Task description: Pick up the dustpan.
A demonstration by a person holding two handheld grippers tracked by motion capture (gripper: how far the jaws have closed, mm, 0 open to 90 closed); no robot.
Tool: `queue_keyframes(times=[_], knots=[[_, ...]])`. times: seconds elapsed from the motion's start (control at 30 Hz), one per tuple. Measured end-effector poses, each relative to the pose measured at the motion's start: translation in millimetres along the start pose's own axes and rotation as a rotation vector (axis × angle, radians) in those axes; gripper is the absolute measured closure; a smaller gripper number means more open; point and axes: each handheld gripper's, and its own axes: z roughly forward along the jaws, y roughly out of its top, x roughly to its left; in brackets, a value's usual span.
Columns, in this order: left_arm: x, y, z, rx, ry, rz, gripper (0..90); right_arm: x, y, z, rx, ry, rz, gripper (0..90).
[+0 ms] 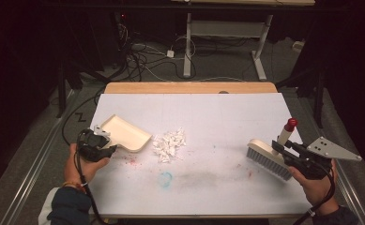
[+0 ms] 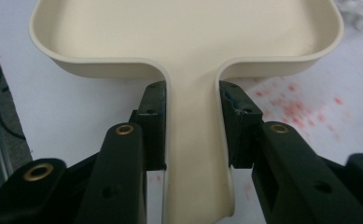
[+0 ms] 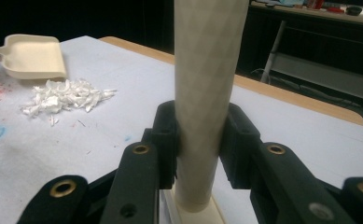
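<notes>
A cream dustpan (image 1: 126,133) is at the left of the white-covered table, and my left gripper (image 1: 106,143) is shut on its handle. In the left gripper view both pads press the sides of the dustpan handle (image 2: 193,149). A small heap of white paper scraps (image 1: 170,143) lies just right of the pan's mouth, and the heap (image 3: 67,98) also shows beyond the dustpan (image 3: 32,56) in the right gripper view. At the right, my right gripper (image 1: 285,149) is shut on the pale handle of a hand brush (image 1: 269,159) with grey bristles and a red tip. The brush handle (image 3: 205,93) rises between its jaws.
Red speckles (image 1: 131,159) and a blue smudge (image 1: 166,178) mark the white table cover (image 1: 217,112). The wooden table edge (image 1: 189,87) runs along the far side. Beyond it, cables (image 1: 138,56) lie on the floor near a desk frame (image 1: 187,47).
</notes>
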Motion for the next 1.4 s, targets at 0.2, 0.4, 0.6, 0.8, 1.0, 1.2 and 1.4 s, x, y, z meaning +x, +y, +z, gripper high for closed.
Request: queue_keyframes(times=[0.2,0.4,0.6,0.8,1.0,1.2,1.4], knots=[[-10.6,-13.6,-15.9,0.102,-0.100,0.127,63.8,-2.1,-1.1,1.2,0.000,-0.012,0.010,70.8],[-29.7,-17.2,-25.8,0.141,-0.168,0.229,63.7,-4.3,-1.7,2.4,-0.001,-0.022,0.019,70.8],[-41.4,-18.2,-23.5,0.180,-0.206,0.290,63.7,-4.3,-2.2,3.2,0.002,-0.021,0.021,70.7],[-42.7,-19.8,-21.6,0.189,-0.216,0.304,63.7,-4.4,-1.0,2.4,-0.004,-0.022,0.023,70.7],[-45.1,-21.0,-20.3,0.197,-0.222,0.320,63.6,-5.4,-0.3,5.0,-0.004,-0.017,0.034,70.8],[-45.4,-18.7,-16.0,0.217,-0.233,0.330,63.7,-7.0,-0.6,8.0,-0.005,-0.017,0.035,70.8],[-44.7,-18.9,-10.2,0.225,-0.248,0.337,63.6,-7.9,0.7,13.2,0.000,-0.025,0.025,70.8]])
